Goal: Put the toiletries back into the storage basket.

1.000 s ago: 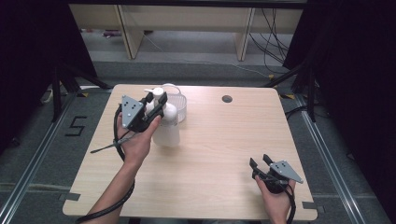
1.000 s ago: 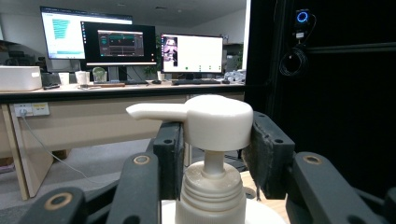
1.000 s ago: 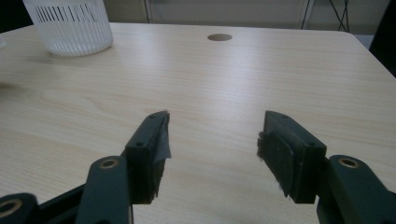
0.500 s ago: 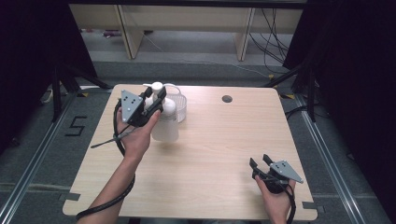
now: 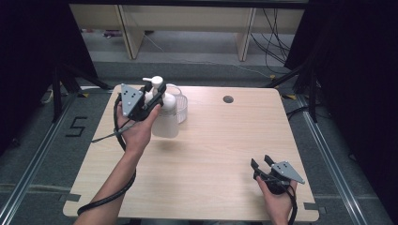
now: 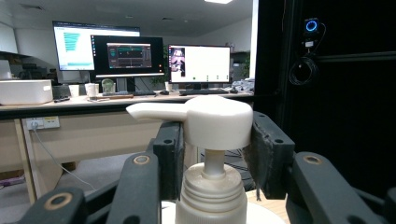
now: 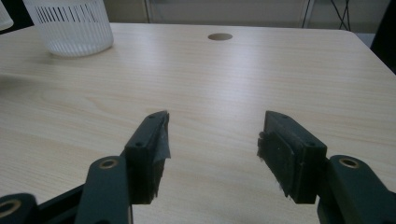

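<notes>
A white pump bottle (image 5: pixel 165 119) hangs upright just above the left rear part of the wooden table (image 5: pixel 211 140), casting a shadow under it. My left gripper (image 5: pixel 156 91) is shut on its pump head. In the left gripper view the pump head (image 6: pixel 217 121) sits squeezed between the two black jaws, its spout pointing left, with the bottle's neck below. My right gripper (image 5: pixel 260 161) rests low near the table's front right, held in a hand. Its jaws stand open with nothing between them (image 7: pixel 212 135).
A white slotted basket (image 5: pixel 180 105) stands right behind the bottle, also seen far left as the basket (image 7: pixel 70 23) in the right gripper view. A round cable hole (image 5: pixel 228 99) lies at the table's rear middle. Shelving and cables stand beyond the far edge.
The left gripper has lifted the pump bottle a little higher off the table. The right gripper has stayed still.
</notes>
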{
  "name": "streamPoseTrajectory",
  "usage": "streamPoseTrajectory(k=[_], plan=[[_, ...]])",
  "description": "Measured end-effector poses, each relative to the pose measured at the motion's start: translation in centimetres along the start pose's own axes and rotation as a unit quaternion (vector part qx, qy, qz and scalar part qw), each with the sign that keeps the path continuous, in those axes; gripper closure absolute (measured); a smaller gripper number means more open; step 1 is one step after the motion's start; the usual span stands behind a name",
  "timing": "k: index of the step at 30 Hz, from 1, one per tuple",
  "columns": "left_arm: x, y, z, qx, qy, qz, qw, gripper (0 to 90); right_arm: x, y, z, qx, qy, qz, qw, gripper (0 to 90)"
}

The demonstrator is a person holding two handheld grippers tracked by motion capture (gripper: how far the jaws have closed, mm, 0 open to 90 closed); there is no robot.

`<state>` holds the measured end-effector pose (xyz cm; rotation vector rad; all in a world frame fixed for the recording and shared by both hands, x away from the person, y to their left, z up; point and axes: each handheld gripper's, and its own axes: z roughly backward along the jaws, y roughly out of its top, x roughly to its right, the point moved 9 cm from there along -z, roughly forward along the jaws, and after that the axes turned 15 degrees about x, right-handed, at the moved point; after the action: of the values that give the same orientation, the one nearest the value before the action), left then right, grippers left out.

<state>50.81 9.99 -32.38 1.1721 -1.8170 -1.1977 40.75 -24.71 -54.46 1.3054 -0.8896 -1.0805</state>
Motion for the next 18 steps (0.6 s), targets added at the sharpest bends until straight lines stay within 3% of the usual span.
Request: streamPoseTrajectory(k=[18], plan=[[-0.2, 0.3, -1.4, 0.002, 0.001, -0.003, 1.0000, 59.1, -0.1, 0.0, -0.1, 0.003, 0.009, 0.001, 1.0000, 42.0]])
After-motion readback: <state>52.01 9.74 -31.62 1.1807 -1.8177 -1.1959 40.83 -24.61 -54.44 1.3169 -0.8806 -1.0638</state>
